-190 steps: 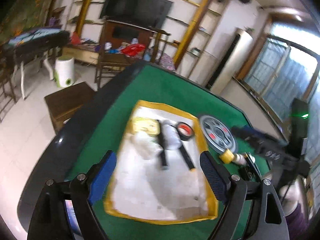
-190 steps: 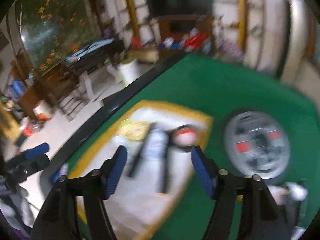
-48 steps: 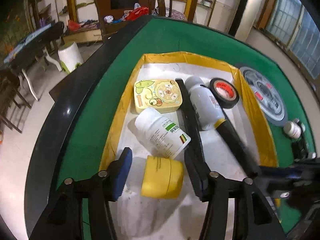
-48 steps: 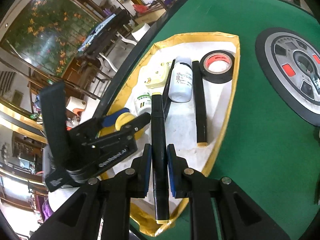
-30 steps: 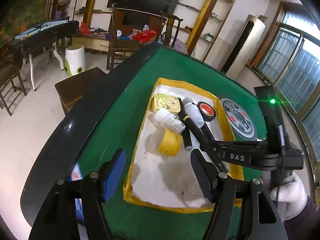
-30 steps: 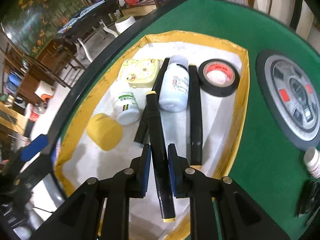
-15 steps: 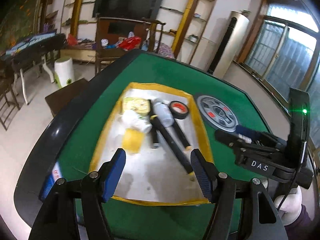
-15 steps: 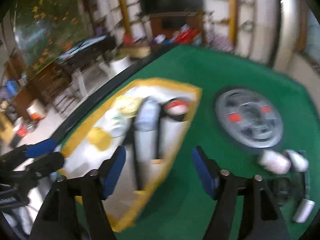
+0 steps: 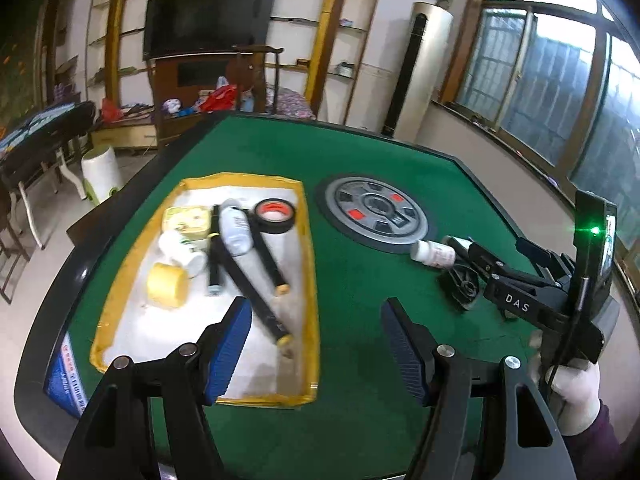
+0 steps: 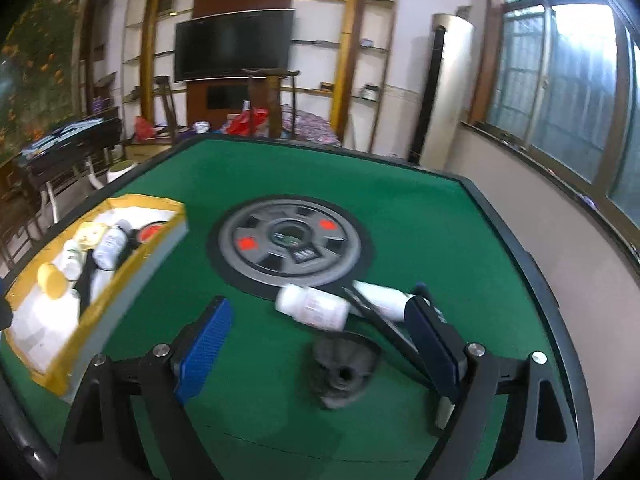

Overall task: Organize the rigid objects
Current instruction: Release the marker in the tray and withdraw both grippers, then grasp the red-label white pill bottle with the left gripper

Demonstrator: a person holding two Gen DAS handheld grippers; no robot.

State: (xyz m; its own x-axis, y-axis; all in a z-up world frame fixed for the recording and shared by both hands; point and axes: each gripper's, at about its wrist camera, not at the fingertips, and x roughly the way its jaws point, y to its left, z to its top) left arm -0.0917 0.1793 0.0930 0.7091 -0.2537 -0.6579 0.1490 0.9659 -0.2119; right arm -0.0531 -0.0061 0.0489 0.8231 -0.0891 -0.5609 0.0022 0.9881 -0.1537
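The left claw point(image 9: 316, 344) hangs wide over the green table point(image 9: 360, 160), nothing between its blue pads. At its eleven o'clock sits the yellow-rimmed tray point(image 9: 310, 264), holding the sorted things: a yellow round tub point(image 9: 167, 290) at the near left, a white pill bottle point(image 9: 182, 250) just beyond it, a yellow tin point(image 9: 188, 222) at the far left, a larger white bottle point(image 9: 236, 232) lying beside the tin, and a black tape roll point(image 9: 275, 222) with a red core at the tray's far right corner. Three black sticks cross the middle — the long black stick point(image 9: 256, 296) runs aslant toward the tray's near right, its yellow tip by the rim.

At one o'clock from the left claw lies the grey disc point(image 9: 376, 216), flat on the table outside the tray. A small white bottle point(image 9: 434, 251) lies on its side at the disc's near edge.

The right claw point(image 10: 320, 340) is opening, already wide and holding nothing — a gloved hand point(image 9: 576, 388) grips it at the left view's right edge. Between its pads, on the table, sits a dark grey round part point(image 10: 340, 372), blurred. At its twelve o'clock the small white bottle lies against a second white bottle point(image 10: 380, 296), with a thin black piece across them.
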